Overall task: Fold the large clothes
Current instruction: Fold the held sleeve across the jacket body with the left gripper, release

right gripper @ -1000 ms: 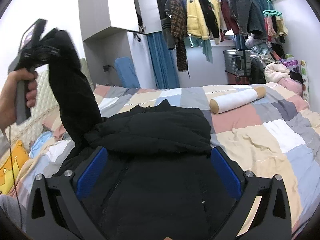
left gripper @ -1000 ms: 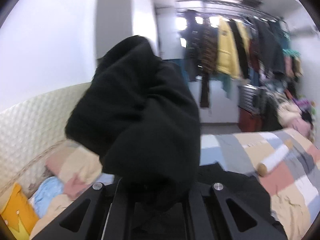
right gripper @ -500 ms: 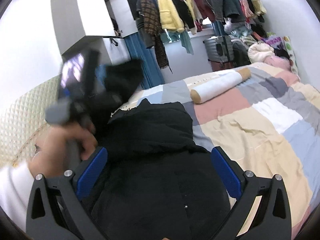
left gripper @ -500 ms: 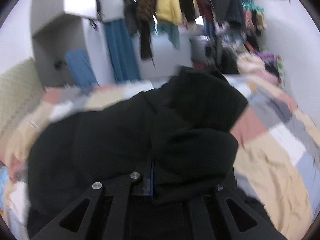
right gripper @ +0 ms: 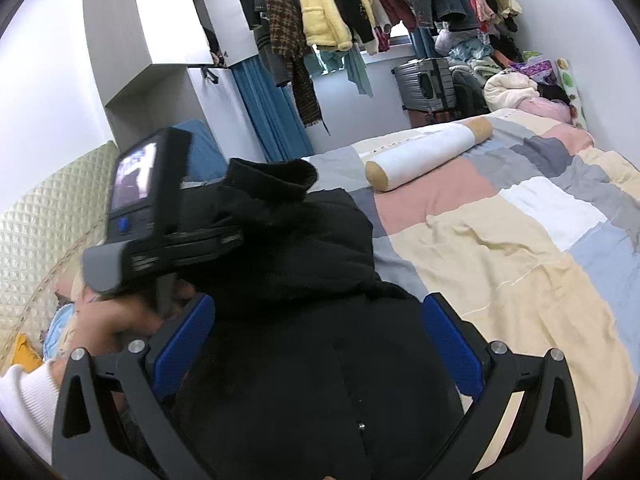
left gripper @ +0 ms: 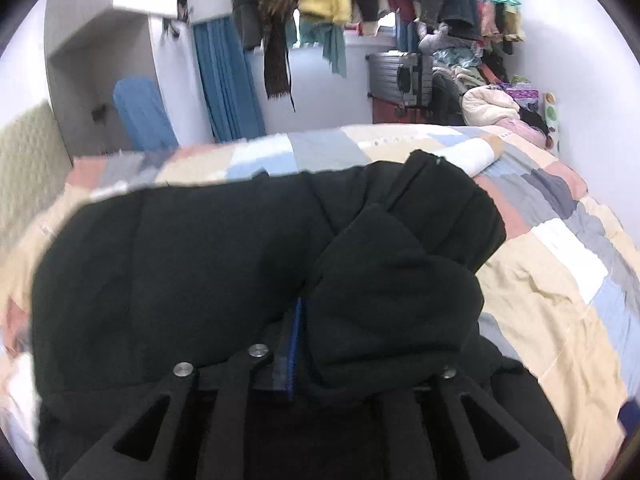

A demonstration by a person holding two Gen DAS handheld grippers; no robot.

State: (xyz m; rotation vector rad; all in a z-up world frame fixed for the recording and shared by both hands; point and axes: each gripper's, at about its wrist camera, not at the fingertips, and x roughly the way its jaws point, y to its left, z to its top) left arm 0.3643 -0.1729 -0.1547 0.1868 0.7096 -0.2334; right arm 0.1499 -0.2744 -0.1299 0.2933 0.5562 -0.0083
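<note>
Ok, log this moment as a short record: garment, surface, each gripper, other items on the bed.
garment: black jacket, bulky, lying on the bed with its sleeve laid across the body
surface: patchwork quilt
left gripper: jaws opening, sleeve fabric between them
right gripper: open wide, straddling the jacket, pads clear of it
left hand: gripping the left gripper's handle
other items: bolster pillow beyond the jacket, apart from it
</note>
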